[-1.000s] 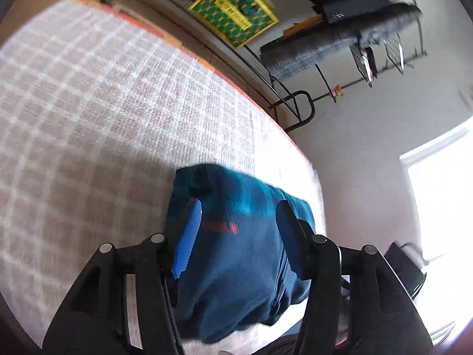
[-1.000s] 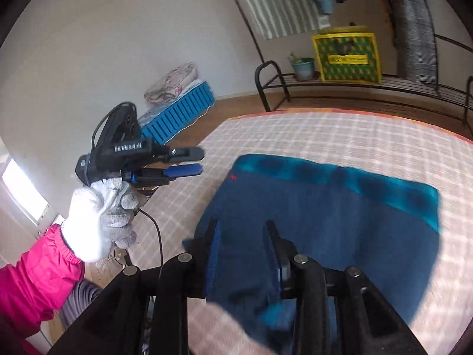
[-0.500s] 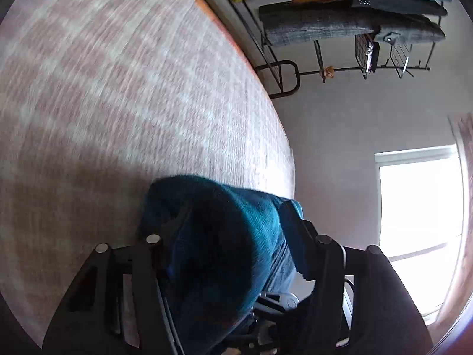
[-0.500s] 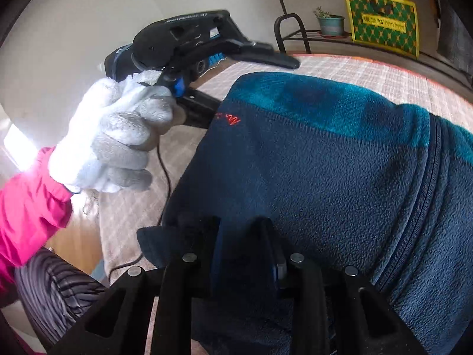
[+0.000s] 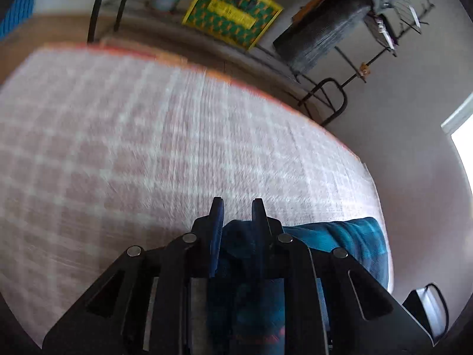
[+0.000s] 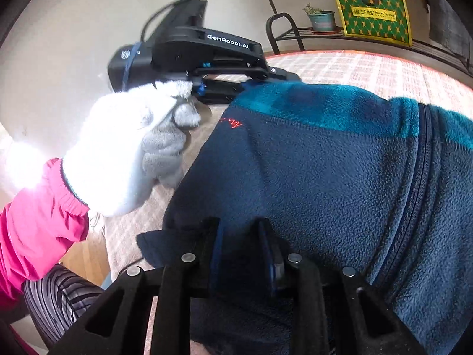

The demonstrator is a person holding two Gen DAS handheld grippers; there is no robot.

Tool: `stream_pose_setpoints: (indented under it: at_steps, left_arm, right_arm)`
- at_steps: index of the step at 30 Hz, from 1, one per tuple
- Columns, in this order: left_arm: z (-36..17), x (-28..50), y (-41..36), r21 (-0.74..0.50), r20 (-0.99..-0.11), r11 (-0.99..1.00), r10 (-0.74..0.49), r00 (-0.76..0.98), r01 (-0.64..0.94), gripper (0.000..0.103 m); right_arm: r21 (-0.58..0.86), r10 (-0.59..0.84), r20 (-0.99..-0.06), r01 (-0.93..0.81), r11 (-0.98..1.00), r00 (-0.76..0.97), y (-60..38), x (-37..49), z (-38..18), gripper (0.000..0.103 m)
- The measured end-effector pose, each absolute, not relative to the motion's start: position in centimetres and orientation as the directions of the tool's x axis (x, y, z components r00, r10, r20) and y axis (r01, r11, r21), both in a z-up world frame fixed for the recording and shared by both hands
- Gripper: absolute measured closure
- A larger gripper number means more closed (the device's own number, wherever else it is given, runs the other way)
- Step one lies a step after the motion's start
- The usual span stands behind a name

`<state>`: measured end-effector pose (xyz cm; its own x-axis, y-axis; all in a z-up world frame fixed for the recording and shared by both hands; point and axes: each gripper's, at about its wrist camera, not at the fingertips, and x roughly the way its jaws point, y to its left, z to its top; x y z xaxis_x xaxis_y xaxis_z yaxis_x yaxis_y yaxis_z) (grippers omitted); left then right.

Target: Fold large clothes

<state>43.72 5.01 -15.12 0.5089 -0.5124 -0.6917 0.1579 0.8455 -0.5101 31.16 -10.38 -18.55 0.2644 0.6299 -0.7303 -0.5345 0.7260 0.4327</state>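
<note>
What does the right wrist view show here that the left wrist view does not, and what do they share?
Only the right wrist view shows the white-gloved left hand with its pink sleeve, the left tool's body from outside, the fleece's red logo and its zipper. Only the left wrist view shows the window, the loaded clothes rack and most of the checkered bed cover. Both show the blue fleece jacket pinched in a tool, left tool and right tool, plus the yellow-green crate and the potted plant.

Left claw pinches the blue fleece (teal-banded) over the checked bedspread.
</note>
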Motion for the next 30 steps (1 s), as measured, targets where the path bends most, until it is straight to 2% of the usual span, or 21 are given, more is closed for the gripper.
stream_pose_setpoints:
  at_steps: [4, 7, 12, 14, 16, 18, 20, 23, 26, 27, 30]
  left_arm:
    - [-10.4, 39.8, 3.0, -0.490, -0.636, 0.834, -0.540, 0.551, 0.253, 0.086]
    - [-9.7, 38.5, -0.3, -0.450, -0.650, 0.834, -0.552, 0.523, 0.320, 0.086]
    - [-14.2, 38.8, -2.8, -0.292, -0.769, 0.911, -0.405, 0.494, 0.292, 0.086]
    - [-17.9, 39.2, -1.1, -0.307, -0.803, 0.916, -0.395, 0.445, 0.259, 0.087]
    - [-20.7, 38.7, 0.4, -0.403, -0.764, 0.880, -0.475, 0.437, 0.252, 0.086]
    - [-20.5, 38.5, 0.4, -0.386, -0.761, 0.879, -0.475, 0.441, 0.280, 0.087]
    - [-19.2, 38.1, 0.8, -0.385, -0.746, 0.882, -0.471, 0.471, 0.272, 0.087]
    - [-17.0, 37.5, 1.3, -0.387, -0.697, 0.884, -0.466, 0.545, 0.261, 0.087]
    - [-15.6, 37.6, 1.4, -0.382, -0.678, 0.887, -0.460, 0.574, 0.261, 0.087]
    - [-15.9, 37.9, 1.3, -0.380, -0.685, 0.891, -0.452, 0.572, 0.249, 0.087]
    - [-18.0, 38.8, 0.7, -0.311, -0.746, 0.931, -0.365, 0.557, 0.194, 0.087]
  right_arm:
    - [0.448, 0.665, -0.682, -0.543, 0.710, 0.306, -12.7, 30.1, -15.3, 0.077]
    - [0.395, 0.626, -0.662, -0.518, 0.759, 0.413, -15.4, 30.4, -12.7, 0.077]
    - [0.345, 0.477, -0.702, -0.334, 0.877, 0.529, -20.6, 33.3, -13.1, 0.073]
    - [0.378, 0.458, -0.735, -0.258, 0.889, 0.501, -22.4, 33.9, -15.1, 0.076]
    - [0.425, 0.481, -0.754, -0.227, 0.876, 0.447, -23.4, 33.8, -17.3, 0.081]
    - [0.406, 0.472, -0.780, -0.241, 0.882, 0.411, -23.2, 32.9, -19.5, 0.085]
    - [0.348, 0.443, -0.786, -0.282, 0.894, 0.432, -22.7, 32.3, -19.0, 0.084]
    - [0.407, 0.503, -0.752, -0.301, 0.863, 0.427, -23.7, 32.0, -16.9, 0.083]
    - [0.389, 0.486, -0.684, -0.291, 0.874, 0.544, -25.6, 32.1, -13.8, 0.075]
    - [0.408, 0.483, -0.662, -0.266, 0.874, 0.573, -26.7, 32.7, -13.3, 0.070]
    - [0.424, 0.449, -0.677, -0.190, 0.885, 0.584, -29.1, 34.8, -14.2, 0.070]
